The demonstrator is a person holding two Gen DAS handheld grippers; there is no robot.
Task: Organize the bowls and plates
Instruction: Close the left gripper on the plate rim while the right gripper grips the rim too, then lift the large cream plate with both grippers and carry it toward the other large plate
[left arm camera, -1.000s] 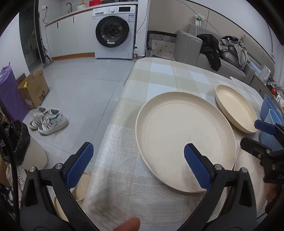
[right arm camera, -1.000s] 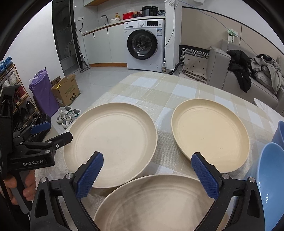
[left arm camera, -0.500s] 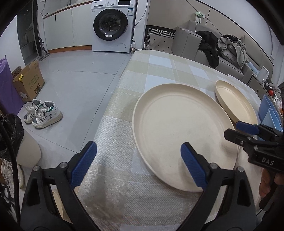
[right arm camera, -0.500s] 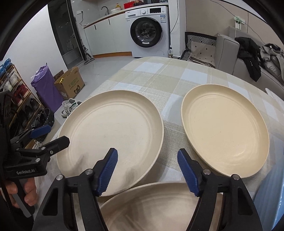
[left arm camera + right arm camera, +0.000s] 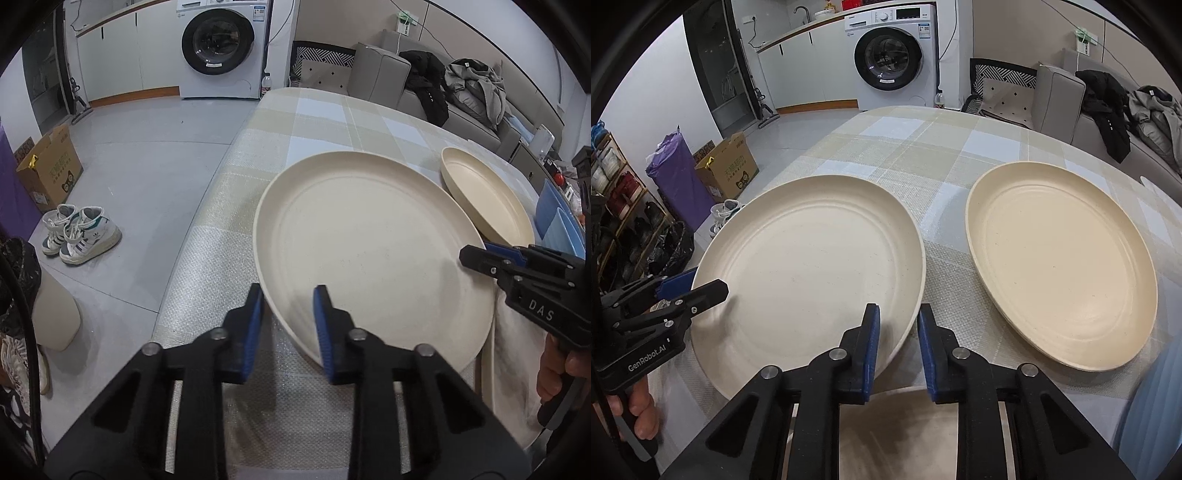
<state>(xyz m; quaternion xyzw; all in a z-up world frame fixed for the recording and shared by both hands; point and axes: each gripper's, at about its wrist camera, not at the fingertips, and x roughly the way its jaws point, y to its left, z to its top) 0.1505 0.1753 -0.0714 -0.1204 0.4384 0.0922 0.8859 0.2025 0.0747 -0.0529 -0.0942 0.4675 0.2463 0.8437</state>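
Both grippers are clamping the same large cream plate (image 5: pixel 809 269), which is sitting on the checked tablecloth (image 5: pixel 923 147) near the table's left edge. The left gripper (image 5: pixel 288 317) is straddling the plate's near-left rim, one blue pad outside and one over the inner surface; its jaws have just been closing and are now pinching that rim. The right gripper (image 5: pixel 897 343) is straddling the plate's near-right rim in the same way, jaws likewise just closed down narrow with the rim between the pads. The rim seems to be lifting slightly off the cloth on the left side, though the fisheye bend is making that hard to judge. A second cream plate (image 5: pixel 1060 266) is lying flat to the right, apart from the first. A third cream plate (image 5: pixel 897 435) is showing partly beneath the right gripper, just beside the held one. Blue bowls (image 5: pixel 557 225) are standing at the far right edge, beyond the second plate.
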